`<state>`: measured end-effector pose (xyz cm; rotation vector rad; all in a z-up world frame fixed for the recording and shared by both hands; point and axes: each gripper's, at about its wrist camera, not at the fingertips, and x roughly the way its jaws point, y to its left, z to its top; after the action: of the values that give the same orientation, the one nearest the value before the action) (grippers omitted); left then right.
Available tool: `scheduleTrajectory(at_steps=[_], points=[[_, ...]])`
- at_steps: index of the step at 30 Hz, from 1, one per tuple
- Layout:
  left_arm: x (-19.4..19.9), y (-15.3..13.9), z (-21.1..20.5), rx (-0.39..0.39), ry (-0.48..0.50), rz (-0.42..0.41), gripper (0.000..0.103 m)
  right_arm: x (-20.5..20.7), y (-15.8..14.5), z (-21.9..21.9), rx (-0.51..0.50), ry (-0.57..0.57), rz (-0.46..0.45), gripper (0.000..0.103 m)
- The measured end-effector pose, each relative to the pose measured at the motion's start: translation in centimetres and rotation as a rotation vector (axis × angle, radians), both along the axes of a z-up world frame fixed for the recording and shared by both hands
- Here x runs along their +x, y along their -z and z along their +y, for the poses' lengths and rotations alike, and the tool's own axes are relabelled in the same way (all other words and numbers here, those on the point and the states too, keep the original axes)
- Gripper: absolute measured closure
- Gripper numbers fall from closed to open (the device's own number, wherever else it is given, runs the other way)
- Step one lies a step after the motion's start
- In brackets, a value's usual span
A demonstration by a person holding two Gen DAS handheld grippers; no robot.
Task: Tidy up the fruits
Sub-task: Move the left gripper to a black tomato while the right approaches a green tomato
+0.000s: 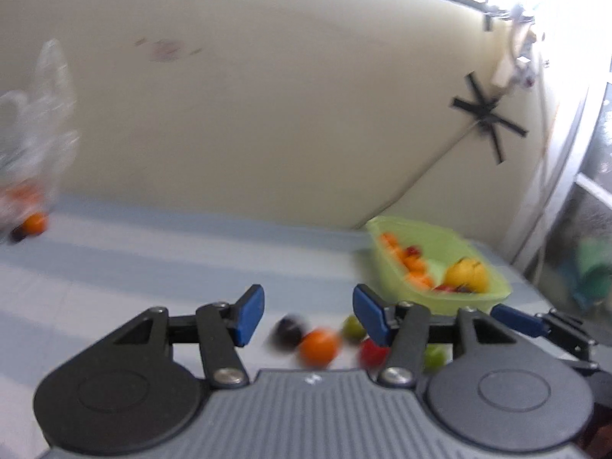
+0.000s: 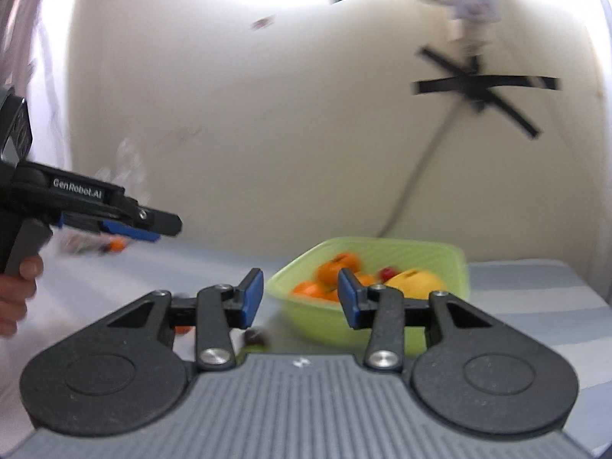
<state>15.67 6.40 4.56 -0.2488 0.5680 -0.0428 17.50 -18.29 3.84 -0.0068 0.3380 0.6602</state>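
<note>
My left gripper [image 1: 310, 315] is open over the striped table, with nothing between its blue pads. Just beyond it lie loose fruits: a dark plum [image 1: 287, 334], an orange [image 1: 319, 346], a red fruit [image 1: 373, 352] and a small green fruit [image 1: 354, 327]. A light green basin [image 1: 493, 290] at the right holds oranges and a yellow fruit [image 1: 466, 275]. My right gripper [image 2: 301, 298] is open and empty, close in front of the same basin [image 2: 325, 325]. The left gripper [image 2: 153, 225] shows at the left of the right wrist view, held by a hand [image 2: 15, 294].
A clear plastic bag [image 1: 34, 134] stands at the far left of the table with an orange [image 1: 34, 223] at its foot. A cream wall with black tape [image 1: 489, 114] runs behind the table. A window frame lies to the right.
</note>
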Motion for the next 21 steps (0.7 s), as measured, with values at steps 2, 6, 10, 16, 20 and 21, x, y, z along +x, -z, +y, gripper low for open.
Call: scheduleTrajectory(at_steps=[2, 6, 10, 16, 20, 21], points=[[-0.5, 0.9, 0.3, 0.014, -0.013, 0.032, 0.050, -0.4, 0.5, 1.5, -0.049, -0.051, 0.016, 0.058], [-0.4, 2.0, -1.1, 0.007, 0.049, 0.056, 0.050, -0.5, 1.7, 3.8, -0.176, -0.091, 0.016, 0.059], [1.4, 2.2, -4.9, 0.059, 0.152, 0.036, 0.050, 1.1, 2.7, 4.2, -0.232, -0.063, 0.081, 0.062], [5.4, 1.7, -10.0, 0.187, 0.298, 0.022, 0.051, 3.3, 3.7, 3.8, -0.203, -0.084, 0.211, 0.072], [8.0, 2.2, -11.5, 0.222, 0.349, 0.078, 0.052, 2.0, 3.4, 3.0, -0.236, -0.080, 0.191, 0.073], [8.6, 2.5, -12.0, 0.235, 0.360, 0.099, 0.053, 1.5, 3.2, 2.4, -0.236, -0.080, 0.182, 0.073]])
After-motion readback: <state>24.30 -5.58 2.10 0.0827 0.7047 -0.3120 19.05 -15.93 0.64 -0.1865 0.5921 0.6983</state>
